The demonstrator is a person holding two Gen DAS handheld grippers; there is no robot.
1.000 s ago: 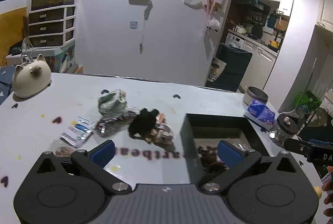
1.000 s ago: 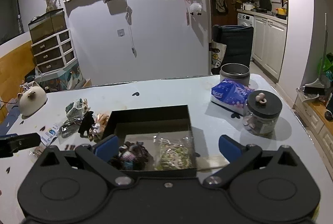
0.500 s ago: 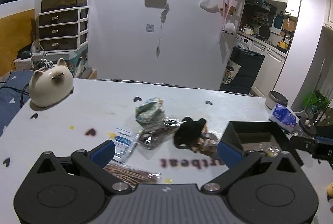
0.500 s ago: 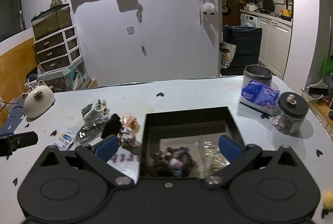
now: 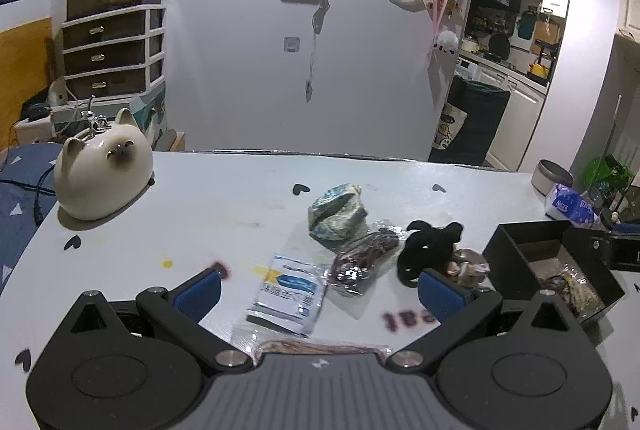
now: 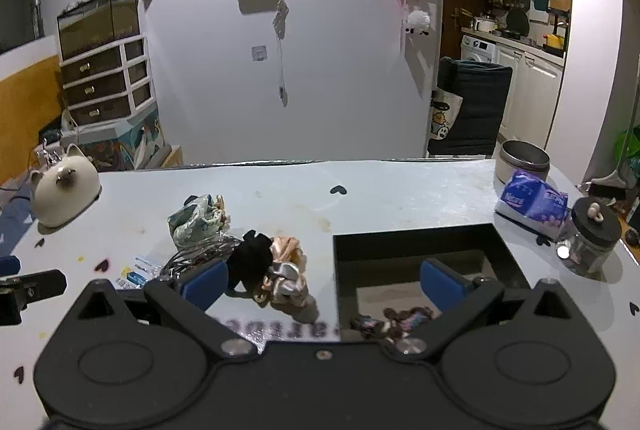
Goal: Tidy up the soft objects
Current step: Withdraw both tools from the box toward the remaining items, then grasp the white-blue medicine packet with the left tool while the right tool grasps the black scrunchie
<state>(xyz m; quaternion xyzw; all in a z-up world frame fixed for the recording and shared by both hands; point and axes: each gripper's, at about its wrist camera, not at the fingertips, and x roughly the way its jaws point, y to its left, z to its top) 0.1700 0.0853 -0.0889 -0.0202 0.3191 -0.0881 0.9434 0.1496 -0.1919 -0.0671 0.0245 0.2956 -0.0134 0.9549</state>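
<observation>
A pile of soft things lies mid-table: a black scrunchie [image 5: 430,248] [image 6: 252,258], a peach and silver scrunchie [image 6: 286,276], a green patterned pouch [image 5: 336,216] [image 6: 196,220], and clear bags of hair ties [image 5: 362,264]. A black open box [image 5: 560,266] [image 6: 420,250] at the right holds dark scrunchies [image 6: 394,322]. My left gripper [image 5: 320,294] is open and empty above a white and blue packet [image 5: 288,294]. My right gripper [image 6: 324,280] is open and empty, straddling the box's left wall.
A ceramic cat [image 5: 102,176] [image 6: 64,190] sits at the table's far left. A purple tissue pack [image 6: 532,200], a metal tin [image 6: 522,160] and a dark-lidded glass jar [image 6: 592,238] stand at the right. A bagged brown item [image 5: 316,348] lies under the left gripper.
Both grippers have moved left across the table. The box has shifted to the right in both views and the pile now lies ahead of them. Both jaws stay open.
</observation>
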